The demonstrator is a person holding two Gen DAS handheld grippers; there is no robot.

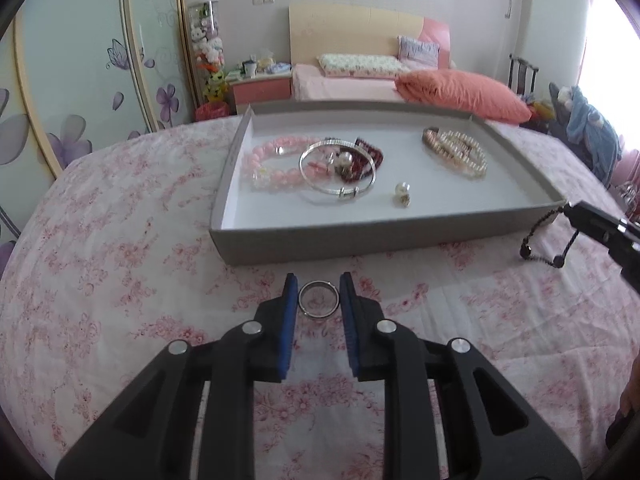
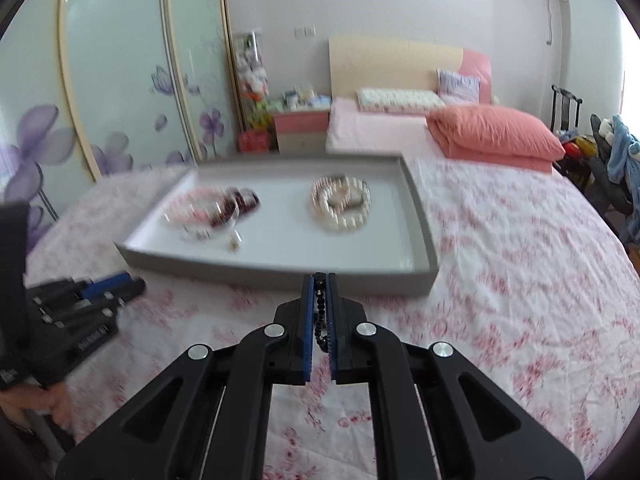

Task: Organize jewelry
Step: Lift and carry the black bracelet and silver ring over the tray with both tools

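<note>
On the bed with the pink floral sheet (image 1: 120, 280), the left tongs (image 1: 319, 282) sit low with their blue-padded fingers spread on either side of a silver ring (image 1: 319, 299) that lies flat on the sheet; whether the pads touch the ring cannot be told. Just beyond the ring stands a shallow grey tray (image 1: 360, 236) with a white floor. In its left part lie a pink bead bracelet (image 1: 268, 168), a silver bangle (image 1: 338, 170) overlapping it, and a dark red bead bracelet (image 1: 366, 160) under the bangle; a single pearl earring (image 1: 401, 193) sits apart near the middle, and a coiled pearl necklace (image 1: 456, 152) lies toward the right. The right tongs (image 2: 319, 280) are pressed together, pinching a black bead bracelet (image 2: 320, 320), which in the left wrist view hangs in a loop just off the tray's near right corner, above the sheet.
</note>
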